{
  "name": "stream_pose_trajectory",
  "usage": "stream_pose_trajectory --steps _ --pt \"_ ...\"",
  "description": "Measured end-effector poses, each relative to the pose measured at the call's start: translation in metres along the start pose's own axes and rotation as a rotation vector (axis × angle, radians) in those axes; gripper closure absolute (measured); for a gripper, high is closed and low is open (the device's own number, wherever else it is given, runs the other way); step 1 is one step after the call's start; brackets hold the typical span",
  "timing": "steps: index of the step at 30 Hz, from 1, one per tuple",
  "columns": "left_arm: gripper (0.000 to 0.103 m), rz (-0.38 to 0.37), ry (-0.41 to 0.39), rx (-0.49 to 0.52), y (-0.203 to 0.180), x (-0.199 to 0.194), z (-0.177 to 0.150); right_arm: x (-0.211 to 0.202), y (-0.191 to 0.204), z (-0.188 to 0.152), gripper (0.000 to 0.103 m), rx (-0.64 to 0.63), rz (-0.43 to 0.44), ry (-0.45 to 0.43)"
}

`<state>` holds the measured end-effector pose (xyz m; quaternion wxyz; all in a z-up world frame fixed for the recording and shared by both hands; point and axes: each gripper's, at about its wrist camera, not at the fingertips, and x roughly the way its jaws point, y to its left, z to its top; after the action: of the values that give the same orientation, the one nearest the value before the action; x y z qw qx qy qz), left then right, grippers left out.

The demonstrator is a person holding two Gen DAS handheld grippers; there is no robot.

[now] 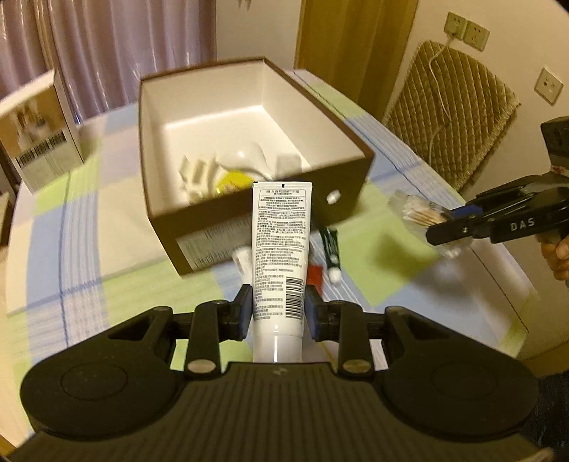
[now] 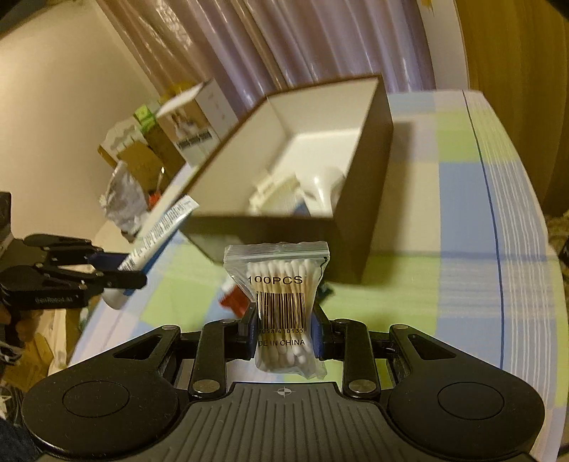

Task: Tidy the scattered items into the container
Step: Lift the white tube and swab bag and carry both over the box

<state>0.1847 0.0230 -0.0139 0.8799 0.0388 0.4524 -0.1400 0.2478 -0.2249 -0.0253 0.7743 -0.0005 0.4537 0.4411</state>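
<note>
A white hand-cream tube [image 1: 279, 248] is clamped between the blue pads of the left gripper [image 1: 278, 309], cap end toward the camera, held above the checked tablecloth [image 1: 89, 220] just in front of the open brown box [image 1: 249, 149]. A zip bag of cotton swabs [image 2: 281, 302] is pinched by the right gripper [image 2: 284, 330], near the box's front wall. Inside the box, white items and something yellow [image 1: 231, 179] are blurred. A green tube [image 1: 331, 254] and a red packet [image 1: 314, 275] are left lying on the cloth beside the box.

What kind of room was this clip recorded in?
Most likely a home, perhaps a dining or living room: a table under a checked tablecloth, a chair with a quilted cushion cover, curtains behind, and wall sockets.
</note>
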Motion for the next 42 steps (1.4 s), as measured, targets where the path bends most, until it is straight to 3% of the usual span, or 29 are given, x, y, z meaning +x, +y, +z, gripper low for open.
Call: stream_pose_trajectory --steps 9,18,30,42 --pt "0.077 0.023 -0.082 0.036 0.006 -0.01 0.038 0.009 0.019 0.044 0.071 -0.037 0.012 -0.069" --pt "0.077 0.039 -0.138 0.092 0.013 -0.008 0.082 0.038 0.025 0.09 0.071 -0.066 -0.025 -0.071" --pt "0.077 0.086 -0.093 0.189 0.047 0.023 0.165 0.084 0.019 0.145 0.071 -0.083 -0.082 -0.042" --pt "0.077 0.1 0.009 0.195 0.072 0.1 0.212 0.143 -0.002 0.186 0.071 -0.114 -0.178 0.042"
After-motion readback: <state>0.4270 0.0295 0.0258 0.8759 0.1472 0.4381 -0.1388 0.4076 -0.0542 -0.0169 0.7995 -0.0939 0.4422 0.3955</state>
